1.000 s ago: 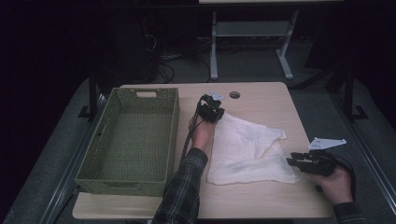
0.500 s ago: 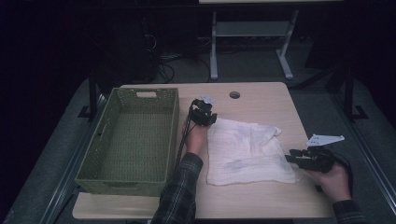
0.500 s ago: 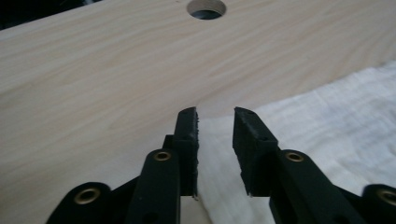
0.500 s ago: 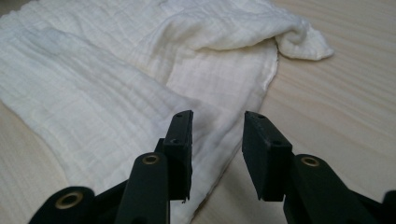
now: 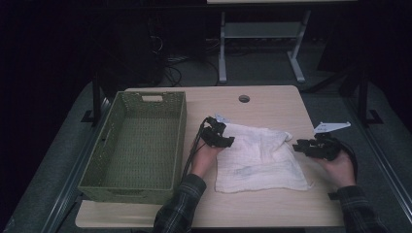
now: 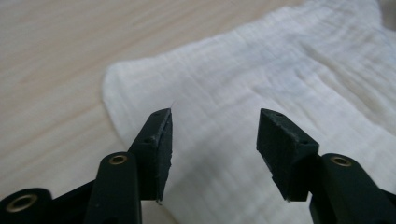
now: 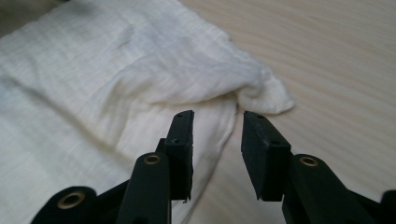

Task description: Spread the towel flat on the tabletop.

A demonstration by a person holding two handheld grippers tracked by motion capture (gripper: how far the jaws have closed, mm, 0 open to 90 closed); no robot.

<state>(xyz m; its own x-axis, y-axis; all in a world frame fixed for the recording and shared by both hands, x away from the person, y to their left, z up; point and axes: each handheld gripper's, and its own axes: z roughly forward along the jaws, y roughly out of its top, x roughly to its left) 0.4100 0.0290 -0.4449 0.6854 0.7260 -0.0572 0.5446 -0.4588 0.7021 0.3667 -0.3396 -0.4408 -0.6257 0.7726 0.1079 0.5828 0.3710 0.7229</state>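
In the high view the left tool [image 5: 224, 141] covers the cloth's [image 5: 262, 158] near-left corner. Both tool views cut the cloth off at their edges. The desk's [image 5: 272, 104] front edge runs out of frame.

1. The high view is dim and slightly soft; the room beyond the pale wooden table [image 5: 272, 104] sinks into near black.
2. The white crinkled cloth [image 5: 260, 158] is the brightest patch there, with no glare.
3. Both gripper views are evenly and brightly lit, with soft shadows in the cloth's folds.
4. In them the near black jaws are blurred and the far cloth softens.
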